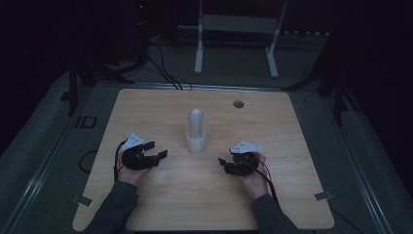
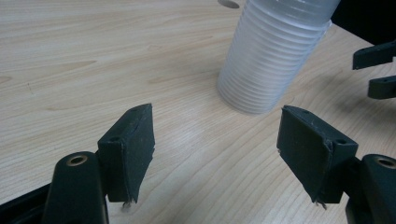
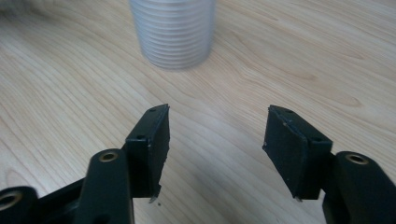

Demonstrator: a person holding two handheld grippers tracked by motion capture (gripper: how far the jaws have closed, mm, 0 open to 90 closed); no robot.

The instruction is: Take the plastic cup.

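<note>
Stack of clear cups (image 1: 196,132) upright mid-surface (image 1: 146,112), between both hands, untouched. Left hand-held gripper (image 1: 158,149) jaws apart, empty; right hand-held gripper (image 1: 223,163) likewise apart, empty. Likely next – steady stack base with one, pinch top cup rim gently, lift straight

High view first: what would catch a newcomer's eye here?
A tall stack of clear ribbed cups stands upside down at the middle of the wooden table. The left gripper and right gripper flank it, both with jaws open and holding nothing.
</note>
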